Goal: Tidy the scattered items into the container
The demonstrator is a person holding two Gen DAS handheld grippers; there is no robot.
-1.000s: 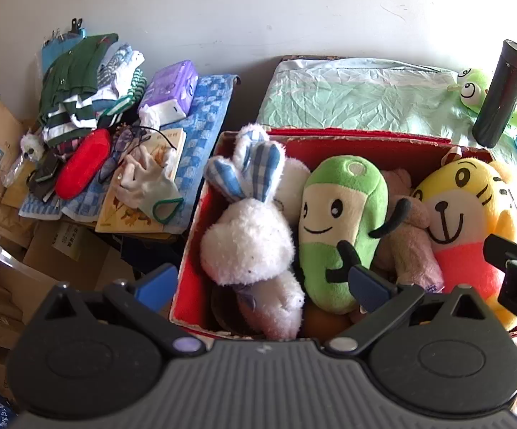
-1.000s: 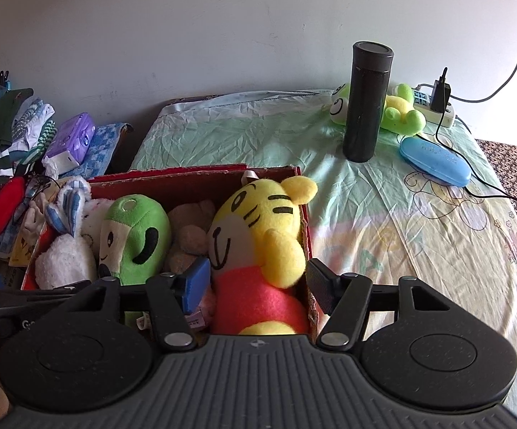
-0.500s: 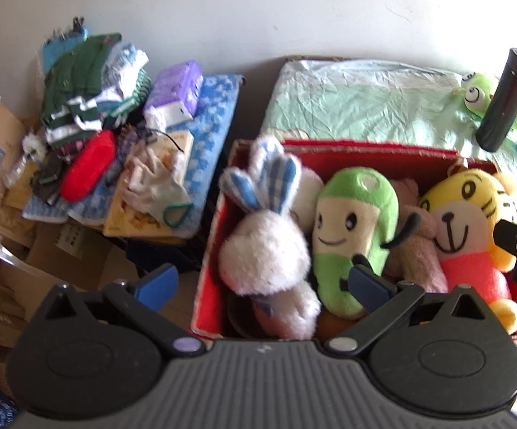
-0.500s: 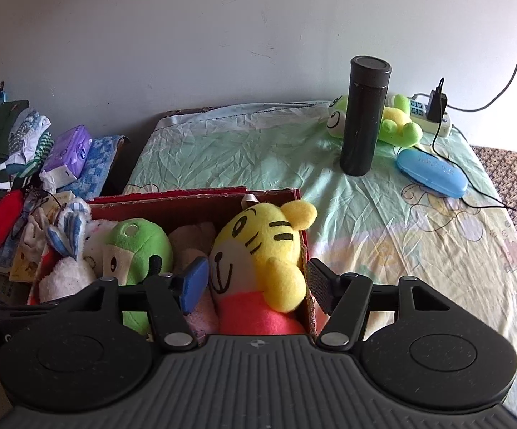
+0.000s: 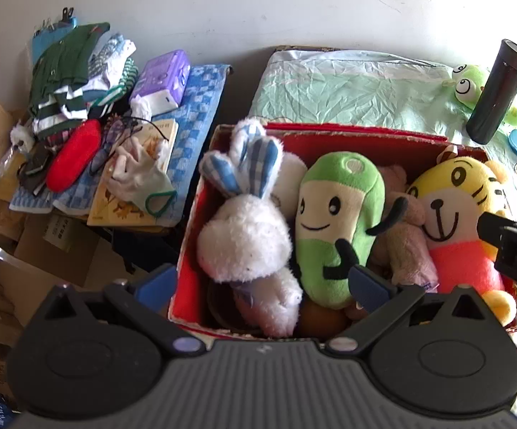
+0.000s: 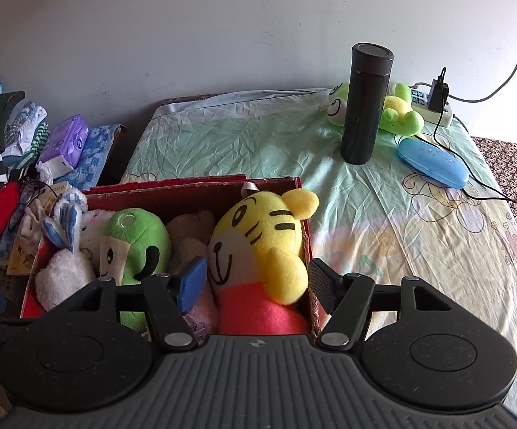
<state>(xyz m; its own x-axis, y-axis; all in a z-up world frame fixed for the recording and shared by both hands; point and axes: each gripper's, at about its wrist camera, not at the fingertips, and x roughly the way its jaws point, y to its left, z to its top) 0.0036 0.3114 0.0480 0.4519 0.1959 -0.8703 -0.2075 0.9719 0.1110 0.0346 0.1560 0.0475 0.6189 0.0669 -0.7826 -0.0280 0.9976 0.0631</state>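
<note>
Our right gripper (image 6: 256, 279) hangs over the right end of the red cardboard box (image 6: 194, 187), its jaws opening; the yellow tiger plush in a pink shirt (image 6: 258, 246) sits between them, but the pads do not press on it. Our left gripper (image 5: 262, 284) stands wide open over the box's left end, holding nothing, with the fluffy white rabbit plush with blue checked ears (image 5: 246, 236) and the green smiling pod-shaped plush (image 5: 333, 221) beyond its fingers. A beige plush (image 5: 403, 236) is wedged between the green one and the tiger. From the right gripper, at one o'clock, a tall black flask (image 6: 365, 103) stands upright on the pale green sheet (image 6: 230, 143), a green frog plush (image 6: 398, 112) behind it, a blue oval case (image 6: 433, 162) just beside. At ten o'clock lie folded clothes (image 6: 4, 132).
</note>
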